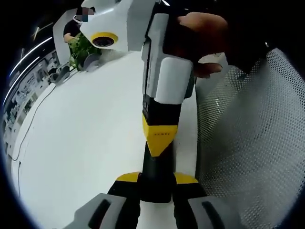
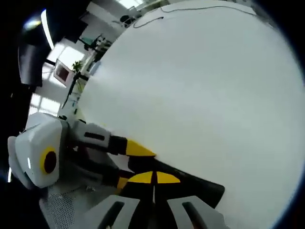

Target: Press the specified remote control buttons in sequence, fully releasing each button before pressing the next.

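Note:
A black remote control [image 1: 156, 167] is clamped between the yellow-tipped jaws of my left gripper [image 1: 157, 180], just above the white table [image 1: 86, 143]. My right gripper [image 1: 159, 138], held by a hand [image 1: 200, 38], comes down from above with its jaws together, its yellow point touching the remote's top face. In the right gripper view, my right gripper [image 2: 154, 177] is shut with its tips on the remote [image 2: 195, 186], and the left gripper [image 2: 132, 164] holds the remote from the left. The buttons are hidden.
A grey mesh chair [image 1: 252, 143] stands right beside the table's edge. A green plant [image 1: 81, 47] and small items sit at the table's far end. A thin cable [image 1: 28, 129] runs along the left edge. The table [image 2: 200, 86] spreads wide and white.

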